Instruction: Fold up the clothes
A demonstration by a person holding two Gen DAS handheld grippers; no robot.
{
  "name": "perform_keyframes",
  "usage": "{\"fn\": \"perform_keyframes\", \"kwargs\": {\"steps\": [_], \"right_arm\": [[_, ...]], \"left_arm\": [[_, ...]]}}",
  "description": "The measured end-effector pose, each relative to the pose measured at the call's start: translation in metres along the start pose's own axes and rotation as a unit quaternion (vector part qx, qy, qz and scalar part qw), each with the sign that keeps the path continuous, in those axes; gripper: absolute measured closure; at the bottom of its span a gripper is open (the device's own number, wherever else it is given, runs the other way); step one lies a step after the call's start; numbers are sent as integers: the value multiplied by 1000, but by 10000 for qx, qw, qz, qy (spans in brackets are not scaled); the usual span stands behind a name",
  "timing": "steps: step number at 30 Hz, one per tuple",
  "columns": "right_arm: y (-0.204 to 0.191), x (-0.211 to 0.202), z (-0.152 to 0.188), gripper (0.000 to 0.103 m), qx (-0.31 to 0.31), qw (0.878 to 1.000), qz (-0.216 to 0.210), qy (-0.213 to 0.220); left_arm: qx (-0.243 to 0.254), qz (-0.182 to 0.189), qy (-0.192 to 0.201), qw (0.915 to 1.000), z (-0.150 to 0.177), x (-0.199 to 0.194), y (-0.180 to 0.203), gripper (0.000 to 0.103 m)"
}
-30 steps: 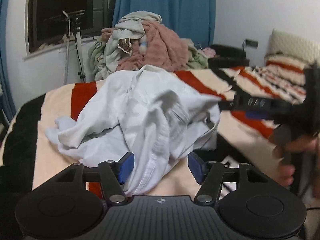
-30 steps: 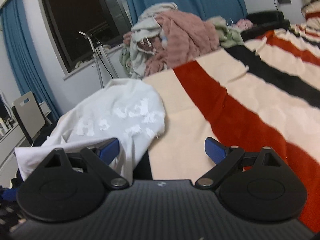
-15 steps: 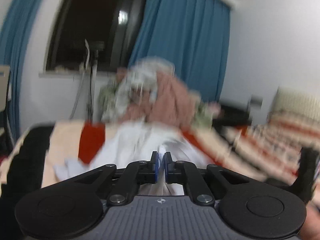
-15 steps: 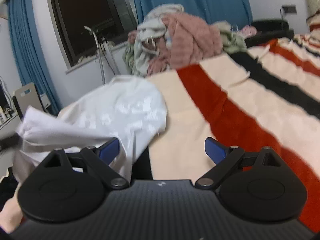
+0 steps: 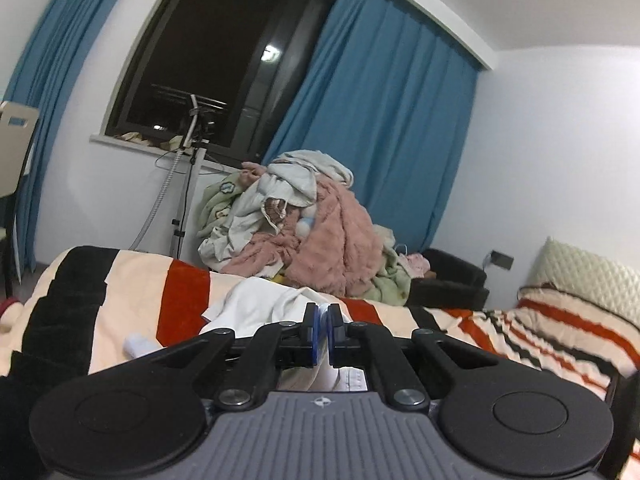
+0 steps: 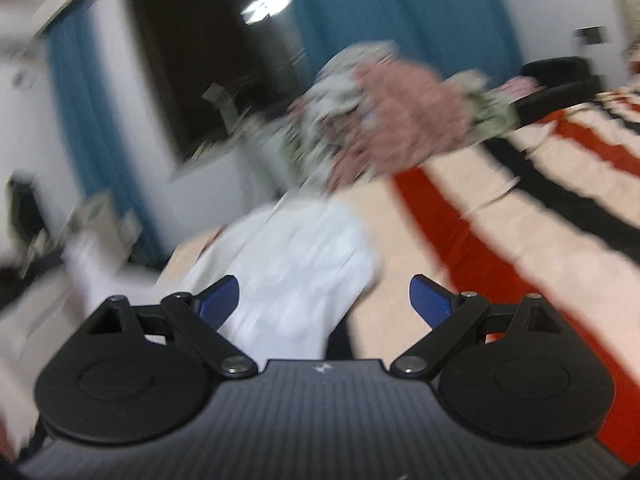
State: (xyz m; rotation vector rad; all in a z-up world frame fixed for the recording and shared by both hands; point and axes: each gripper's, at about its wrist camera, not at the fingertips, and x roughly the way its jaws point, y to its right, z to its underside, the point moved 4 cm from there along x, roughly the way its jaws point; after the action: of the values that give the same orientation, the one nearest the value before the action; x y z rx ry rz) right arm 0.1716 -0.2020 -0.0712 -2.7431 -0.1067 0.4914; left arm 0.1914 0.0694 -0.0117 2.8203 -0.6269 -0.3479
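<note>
Left gripper: we hold the left gripper [image 5: 323, 334] level at the lower centre of the left wrist view; its blue pads [image 5: 317, 334] are pressed close together on a fold of the white garment [image 5: 256, 308], with white cloth pinched between them and showing just below, in front of the gripper body.

Right gripper: we hold the right gripper [image 6: 325, 298] low in the right wrist view, tilted a little; its blue pads [image 6: 218, 300] stand wide apart with nothing between them; this view is blurred, so fine detail is lost.

White garment: in the left wrist view it lies crumpled on the striped blanket [image 5: 132, 296], at centre just beyond the pads; in the right wrist view the white garment [image 6: 296, 268] spreads at centre left, just past the left-hand pad; a strip of it stretches toward the left edge of the frame.

Striped blanket: cream, red and black bands cover the bed; in the right wrist view the striped blanket [image 6: 500, 232] fills the right half.

Clothes pile [image 5: 304, 224]: a heap of pink, pale green and cream fabrics sits at the far edge of the bed, at centre frame; what it rests in or on we cannot tell.

Background: a dark window [image 5: 224, 68] at upper left, between blue curtains [image 5: 380, 128].
</note>
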Motion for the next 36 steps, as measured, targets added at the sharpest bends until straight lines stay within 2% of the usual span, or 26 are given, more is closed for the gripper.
{"fn": "perform_keyframes", "kwargs": {"steps": [2, 4, 6, 8, 9, 10, 11, 12, 13, 14, 17, 18, 20, 22, 24, 25, 26, 29, 31, 32, 34, 35, 36], "right_arm": [[-25, 15, 25, 10, -502, 9944, -509, -782], [-44, 31, 51, 10, -1019, 9839, -721, -1281], [-52, 46, 66, 10, -1376, 9799, -612, -1310], [-47, 63, 68, 10, -1238, 9813, -614, -1342], [-44, 68, 62, 16, -1165, 9819, -684, -1331], [-41, 73, 56, 40, -1094, 9823, -755, -1318], [-36, 73, 48, 54, -1027, 9849, -755, -1175], [-30, 70, 40, 61, -900, 9879, -746, -1019], [-24, 66, 30, 80, -796, 9898, -747, -911], [-19, 61, 21, 89, -692, 9915, -748, -804], [-12, 35, -10, 94, -612, 9949, -739, -310], [-11, 24, -21, 94, -643, 9953, -700, -172], [-10, 1, -41, 96, -708, 9955, -619, 101], [-7, -24, -57, 96, -879, 9942, -546, 283], [-4, -50, -72, 96, -1051, 9923, -473, 464], [-2, -57, -77, 96, -1080, 9922, -471, 398], [1, -59, -78, 96, -1071, 9926, -483, 301], [8, -57, -73, 96, -853, 9945, -603, 103], [9, -56, -70, 96, -774, 9948, -669, 35], [8, -55, -69, 96, -770, 9946, -694, 34], [7, -53, -67, 96, -764, 9943, -744, 32], [6, -52, -66, 96, -761, 9941, -770, 31], [5, -51, -65, 96, -758, 9939, -795, 30]], "left_arm": [[-7, -27, 50, 10000, 2, -4, -5, 99], [-36, -45, 97, 9999, 3, -7, -7, 99], [-115, -85, 183, 9997, 0, -11, -8, 99], [-194, -121, 271, 9994, -3, -16, -9, 99], [-235, -115, 334, 9991, -6, -21, -9, 99], [-275, -109, 396, 9988, -8, -26, -8, 99], [-319, -103, 454, 9984, -10, -30, -8, 99], [-378, -90, 479, 9981, -12, -34, -8, 99], [-434, -78, 505, 9977, -13, -38, -8, 99], [-486, -64, 533, 9974, -14, -42, -8, 99], [-552, 21, 663, 9963, -20, -56, -5, 99], [-584, 66, 709, 9958, -23, -62, -3, 103], [-701, 287, 976, 9923, -29, -83, 1, 103], [-666, 398, 1270, 9889, -35, -109, 7, 103], [-689, 517, 1367, 9869, -37, -126, 9, 103], [-694, 567, 1399, 9861, -37, -134, 10, 103], [-645, 551, 1294, 9880, -36, -134, 11, 103], [-323, 586, 484, 9966, -23, -116, 17, 103], [-72, 696, -4, 9975, -8, -99, 27, 101], [122, 752, -240, 9968, 1, -88, 37, 97], [535, 796, -623, 9934, 21, -69, 57, 69], [785, 778, -752, 9910, 33, -60, 69, 40], [1078, 784, -828, 9876, 47, -52, 82, 24]]}}
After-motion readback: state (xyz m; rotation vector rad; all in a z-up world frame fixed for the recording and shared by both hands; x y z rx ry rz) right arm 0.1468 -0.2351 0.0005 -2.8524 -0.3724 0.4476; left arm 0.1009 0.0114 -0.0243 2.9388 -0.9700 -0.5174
